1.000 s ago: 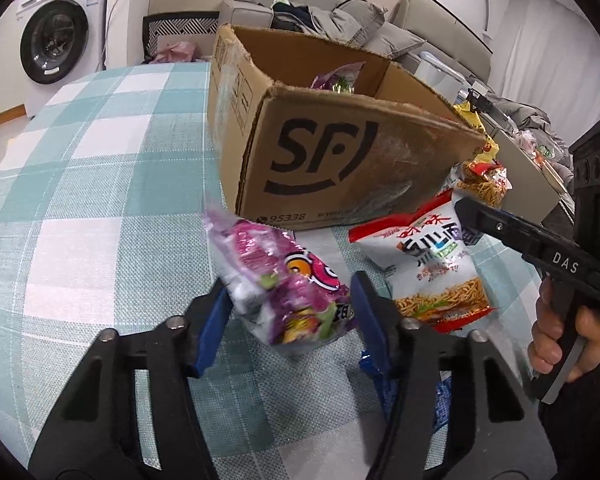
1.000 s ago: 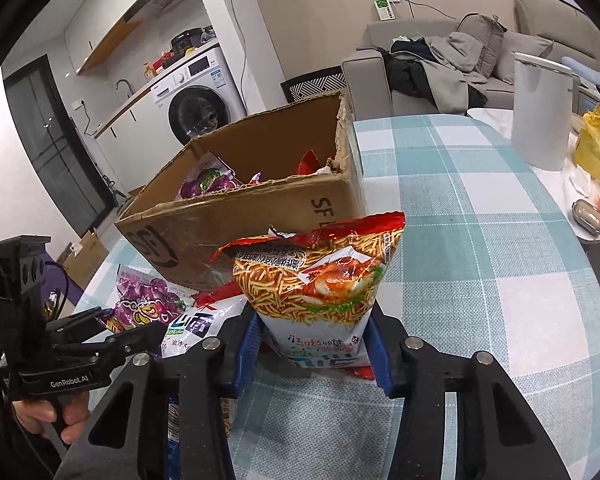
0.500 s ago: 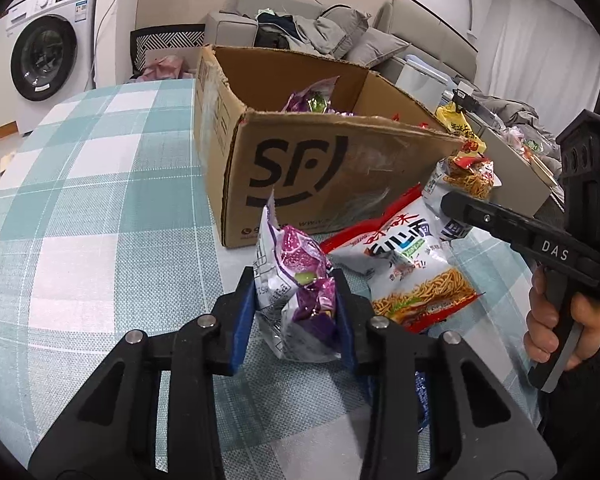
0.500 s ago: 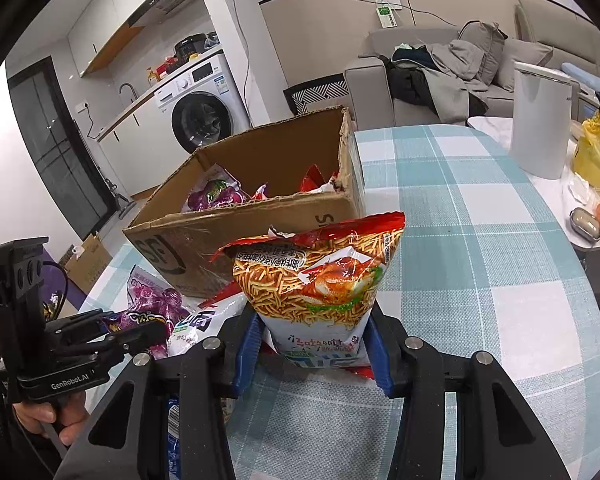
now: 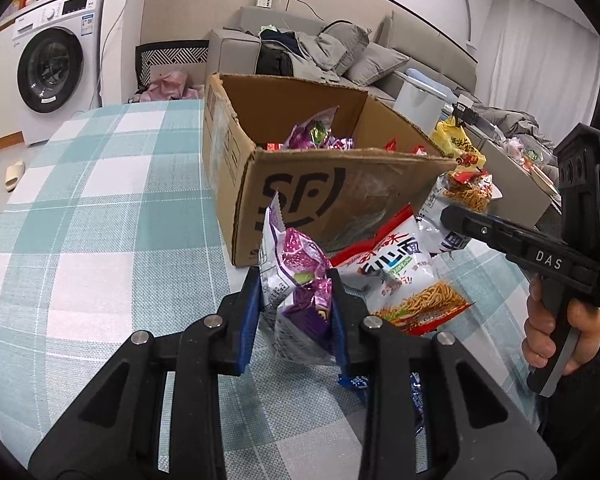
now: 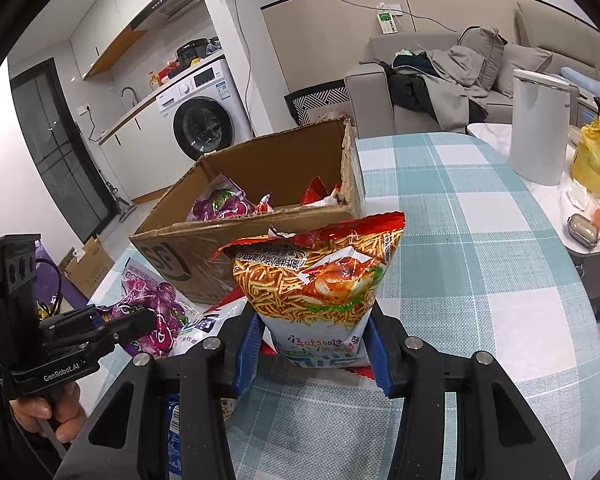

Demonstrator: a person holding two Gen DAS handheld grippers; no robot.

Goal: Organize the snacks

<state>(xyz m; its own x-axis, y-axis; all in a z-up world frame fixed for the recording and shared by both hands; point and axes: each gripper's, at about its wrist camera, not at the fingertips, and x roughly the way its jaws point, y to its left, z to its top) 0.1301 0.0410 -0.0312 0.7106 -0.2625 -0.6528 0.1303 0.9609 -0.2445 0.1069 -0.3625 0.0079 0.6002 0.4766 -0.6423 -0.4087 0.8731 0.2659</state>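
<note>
Two grippers angle down over the checked table (image 5: pixel 100 208), each clamped on a snack. Left gripper (image 5: pixel 296 312), jaws just closed, pinches an upright purple packet (image 5: pixel 300 280) before the cardboard box (image 5: pixel 300 184); right gripper (image 6: pixel 312 344) squeezes a noodle bag (image 6: pixel 320 276) upright beside that box, a hand (image 5: pixel 560 336) wrapping its handle.

Both pictures are bright and sharp, with soft, even room light. The round lens bends straight lines near the edges, and every corner is black. The checked cloth on the bench (image 5: pixel 100 216) looks curved. A white curtain (image 5: pixel 540 64) glows pale. The shiny snack bags (image 6: pixel 320 276) show small white glints. Soft, faint shadows lie under the cardboard box (image 5: pixel 324 200). Nothing looks smeared by moving.
</note>
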